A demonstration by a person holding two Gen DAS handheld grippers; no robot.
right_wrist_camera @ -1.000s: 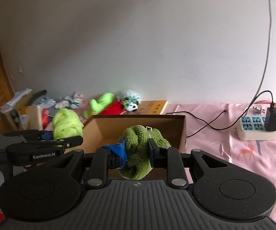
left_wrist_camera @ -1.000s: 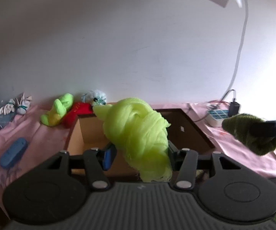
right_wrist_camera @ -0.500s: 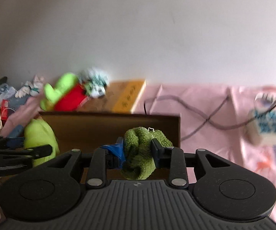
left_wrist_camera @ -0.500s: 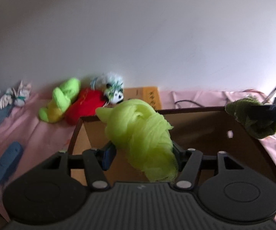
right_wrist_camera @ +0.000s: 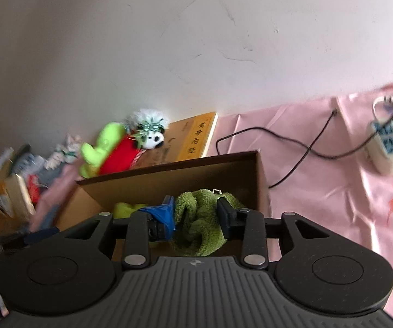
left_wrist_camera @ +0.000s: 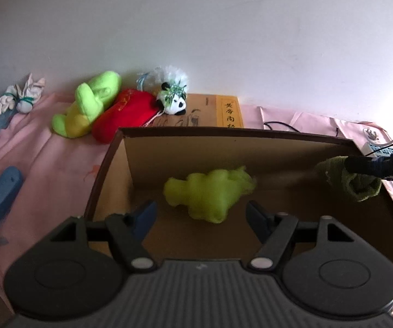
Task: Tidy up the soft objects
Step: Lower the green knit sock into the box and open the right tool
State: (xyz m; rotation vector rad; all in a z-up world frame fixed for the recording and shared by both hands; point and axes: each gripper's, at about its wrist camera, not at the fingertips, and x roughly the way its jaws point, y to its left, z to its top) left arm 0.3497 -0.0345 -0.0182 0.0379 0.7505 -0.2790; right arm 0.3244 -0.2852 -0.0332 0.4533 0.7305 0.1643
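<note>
Both views are fisheyes riding on the grippers, tilted down over a cardboard box [left_wrist_camera: 251, 136] toward a white wall at 12 o'clock. The left wrist view sits close above the box's near edge. The right wrist view is rolled, looking from the box's right end. Both share the box interior, the panda plush [left_wrist_camera: 173, 101] and the yellow book [right_wrist_camera: 196, 136].

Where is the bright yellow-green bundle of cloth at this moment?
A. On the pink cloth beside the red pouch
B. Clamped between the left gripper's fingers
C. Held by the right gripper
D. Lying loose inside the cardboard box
D: the yellow-green bundle lies on the floor of the cardboard box, beyond the open left gripper, touching neither finger.
</note>
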